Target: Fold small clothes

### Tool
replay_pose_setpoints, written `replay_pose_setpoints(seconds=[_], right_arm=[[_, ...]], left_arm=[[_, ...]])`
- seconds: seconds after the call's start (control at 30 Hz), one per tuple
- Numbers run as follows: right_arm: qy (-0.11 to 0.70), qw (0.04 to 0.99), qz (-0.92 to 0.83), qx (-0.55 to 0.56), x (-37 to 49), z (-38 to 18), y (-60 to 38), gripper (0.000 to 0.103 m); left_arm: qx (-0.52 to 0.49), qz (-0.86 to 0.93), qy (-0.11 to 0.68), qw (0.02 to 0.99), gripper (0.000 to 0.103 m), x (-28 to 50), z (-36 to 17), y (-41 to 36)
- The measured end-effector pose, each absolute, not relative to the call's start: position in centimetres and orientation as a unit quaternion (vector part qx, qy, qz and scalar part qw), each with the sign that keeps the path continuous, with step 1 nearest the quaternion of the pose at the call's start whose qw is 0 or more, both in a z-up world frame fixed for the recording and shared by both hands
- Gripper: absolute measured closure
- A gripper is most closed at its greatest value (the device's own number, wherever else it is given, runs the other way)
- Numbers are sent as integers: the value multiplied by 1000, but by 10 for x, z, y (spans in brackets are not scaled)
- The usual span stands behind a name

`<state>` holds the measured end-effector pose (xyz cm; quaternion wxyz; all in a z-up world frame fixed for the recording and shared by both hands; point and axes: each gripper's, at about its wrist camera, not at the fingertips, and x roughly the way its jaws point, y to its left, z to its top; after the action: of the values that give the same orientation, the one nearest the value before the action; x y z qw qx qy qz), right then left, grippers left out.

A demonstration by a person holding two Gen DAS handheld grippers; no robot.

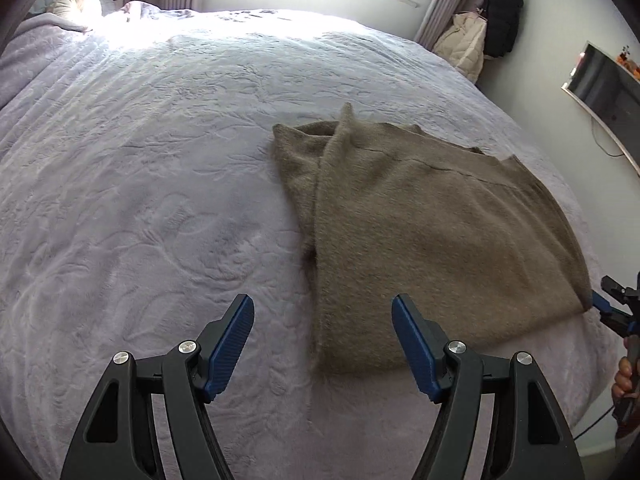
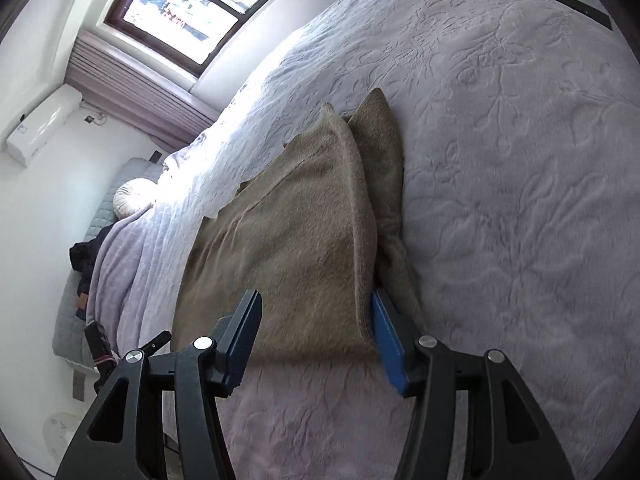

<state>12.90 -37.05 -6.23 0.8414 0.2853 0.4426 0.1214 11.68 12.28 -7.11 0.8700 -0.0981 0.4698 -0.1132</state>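
Observation:
A tan fuzzy knit garment (image 1: 420, 232) lies partly folded on the lilac bedspread (image 1: 140, 184), one side flap laid over its middle. My left gripper (image 1: 323, 312) is open and empty, hovering just before the garment's near left edge. My right gripper (image 2: 316, 310) is open, its jaws on either side of the garment's (image 2: 288, 248) near corner, not closed on it. The right gripper also shows in the left wrist view (image 1: 614, 304) at the garment's right corner.
The bedspread (image 2: 520, 160) covers a wide bed. A pillow (image 1: 76, 4) lies at the head. A window (image 2: 192, 4) and curtains stand behind. Coats (image 1: 480, 28) hang in the corner. A wall screen (image 1: 604, 80) is on the right.

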Motion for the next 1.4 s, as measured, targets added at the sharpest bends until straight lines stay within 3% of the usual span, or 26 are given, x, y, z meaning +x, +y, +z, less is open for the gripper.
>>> replay_pose_setpoints(seconds=[0.1,0.13,0.17,0.2,0.27,0.47,0.53,0.6,0.63,1.4], right_arm=[[435,843,139,284,117,-55,-359,43],[434,844,143,279,114,-52,-356,43],[435,847,146,271,110,-50,-352,43],[435,849,150,259,108,-46,-347,43],[436,854,159,235,106,-40,-335,43],[454,845,129,250,109,-55,-329,43],[460,837,125,269,107,-63,-331,43],[467,834,130,264,102,-67,-326,43],[471,834,132,256,101,-68,-323,43],[517,814,133,227,84,-103,-287,43]], left_arm=[[-97,-148,480,859,33,117,-78,110],[-96,-154,485,855,40,118,-81,106],[-91,-157,492,851,65,119,-83,102],[-79,-146,497,852,75,119,-84,100],[-74,-135,492,857,84,116,-83,103],[-108,-111,495,855,84,103,-97,125],[-110,-89,487,862,75,94,-93,125],[-94,-50,489,866,20,89,-92,124],[-94,-41,483,870,15,84,-90,123],[-75,-76,478,872,15,51,-75,74]])
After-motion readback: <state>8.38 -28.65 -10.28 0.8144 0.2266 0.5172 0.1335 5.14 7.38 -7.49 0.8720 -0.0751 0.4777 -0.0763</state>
